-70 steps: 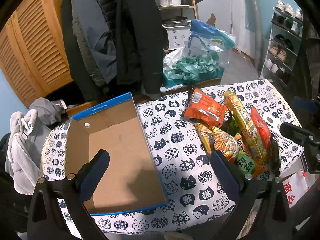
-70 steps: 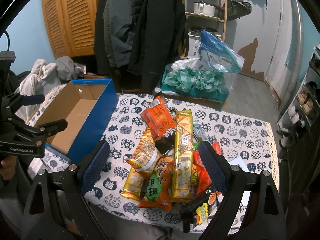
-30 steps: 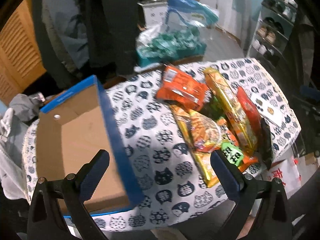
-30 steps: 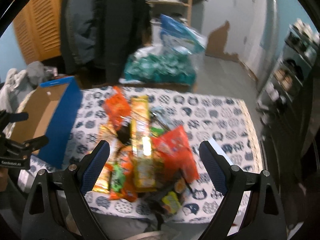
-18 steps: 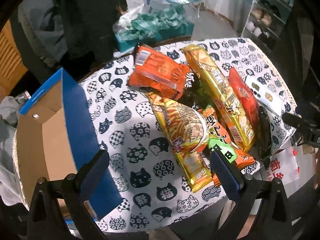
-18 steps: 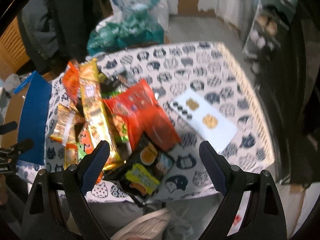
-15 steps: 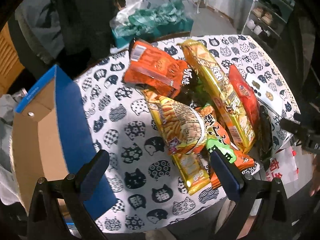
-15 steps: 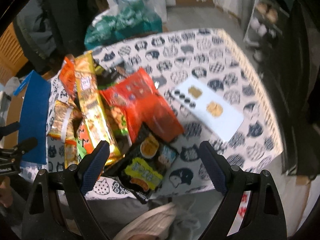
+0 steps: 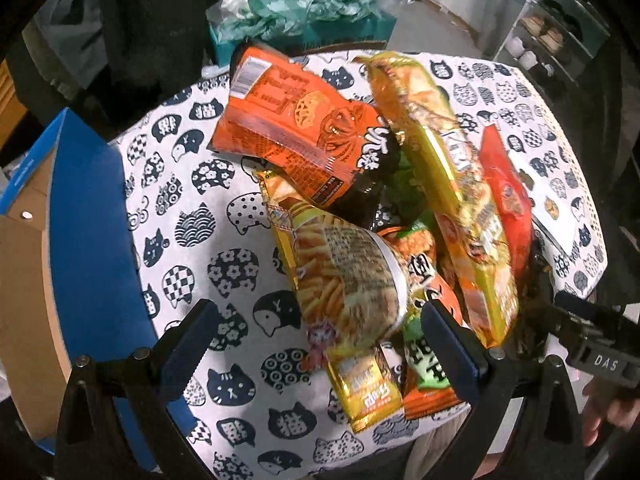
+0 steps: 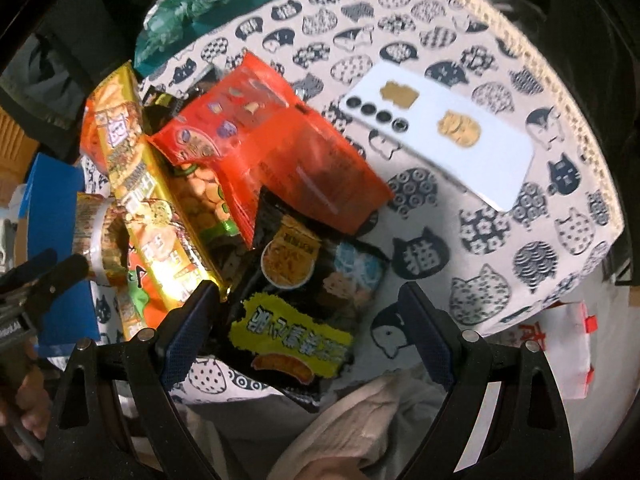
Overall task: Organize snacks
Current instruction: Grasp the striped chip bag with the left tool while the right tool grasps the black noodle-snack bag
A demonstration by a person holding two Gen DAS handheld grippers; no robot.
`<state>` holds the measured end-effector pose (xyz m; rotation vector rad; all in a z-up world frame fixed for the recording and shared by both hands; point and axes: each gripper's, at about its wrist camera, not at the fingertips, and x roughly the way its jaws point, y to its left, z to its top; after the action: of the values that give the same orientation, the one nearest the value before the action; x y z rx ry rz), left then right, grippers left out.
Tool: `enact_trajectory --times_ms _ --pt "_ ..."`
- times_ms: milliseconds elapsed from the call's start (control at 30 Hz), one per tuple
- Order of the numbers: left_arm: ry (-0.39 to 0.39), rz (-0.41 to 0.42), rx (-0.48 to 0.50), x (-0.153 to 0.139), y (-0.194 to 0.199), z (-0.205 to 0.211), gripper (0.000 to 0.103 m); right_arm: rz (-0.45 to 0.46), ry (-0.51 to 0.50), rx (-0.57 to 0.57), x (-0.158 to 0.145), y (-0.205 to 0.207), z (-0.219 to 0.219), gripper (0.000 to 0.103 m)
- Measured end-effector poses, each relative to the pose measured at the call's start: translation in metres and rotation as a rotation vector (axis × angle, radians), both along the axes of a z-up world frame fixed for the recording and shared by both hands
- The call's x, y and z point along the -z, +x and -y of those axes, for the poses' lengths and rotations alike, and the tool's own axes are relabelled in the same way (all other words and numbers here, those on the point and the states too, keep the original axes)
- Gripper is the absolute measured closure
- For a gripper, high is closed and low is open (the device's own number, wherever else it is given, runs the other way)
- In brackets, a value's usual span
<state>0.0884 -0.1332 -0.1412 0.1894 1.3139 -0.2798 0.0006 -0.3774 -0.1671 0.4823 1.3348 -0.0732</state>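
Note:
A pile of snack bags lies on a cat-print tablecloth (image 9: 192,248). My left gripper (image 9: 320,344) is open and empty, its fingers either side of a yellow fries bag (image 9: 344,280). Behind that lie an orange bag (image 9: 292,120), a long yellow bag (image 9: 448,184) and a red bag (image 9: 508,196). My right gripper (image 10: 308,320) is open and empty, just above a black bag with a yellow label (image 10: 304,300). A red-orange bag (image 10: 272,148) lies behind it. An open blue cardboard box (image 9: 84,240) stands at the left.
A white phone (image 10: 436,132) lies on the cloth at the right, near the table's edge. A clear bag of green items (image 9: 304,12) sits behind the table. Dark coats hang at the back left. A shoe rack (image 9: 560,36) stands at the right.
Both grippers have moved closer and lower over the snack pile. The left swung right from the box to the fries bag. The right swung to the black bag at the front edge.

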Motion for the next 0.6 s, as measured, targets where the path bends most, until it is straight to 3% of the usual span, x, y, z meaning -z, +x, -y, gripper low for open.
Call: enact_trajectory --times_ms 167,233,400,467,600 --pt "-0.021 -0.033 -0.005 0.013 0.008 0.002 0.002 -0.043 0.032 0.035 0.018 0.001 0.002 0.014" --pt "-0.039 -0.042 -0.001 0.017 0.01 0.002 0.009 -0.052 0.029 0.035 0.023 0.003 0.002 0.013" --pt "-0.094 -0.086 -0.002 0.025 0.009 -0.001 0.043 -0.032 -0.049 -0.021 0.027 0.008 -0.011 0.015" --pt "-0.11 -0.08 -0.001 0.025 0.007 -0.004 0.045 -0.017 -0.093 -0.048 0.027 0.008 -0.016 0.029" --pt "-0.121 -0.055 0.01 0.02 0.005 -0.01 0.053 -0.004 -0.08 -0.057 0.026 0.01 -0.016 0.036"
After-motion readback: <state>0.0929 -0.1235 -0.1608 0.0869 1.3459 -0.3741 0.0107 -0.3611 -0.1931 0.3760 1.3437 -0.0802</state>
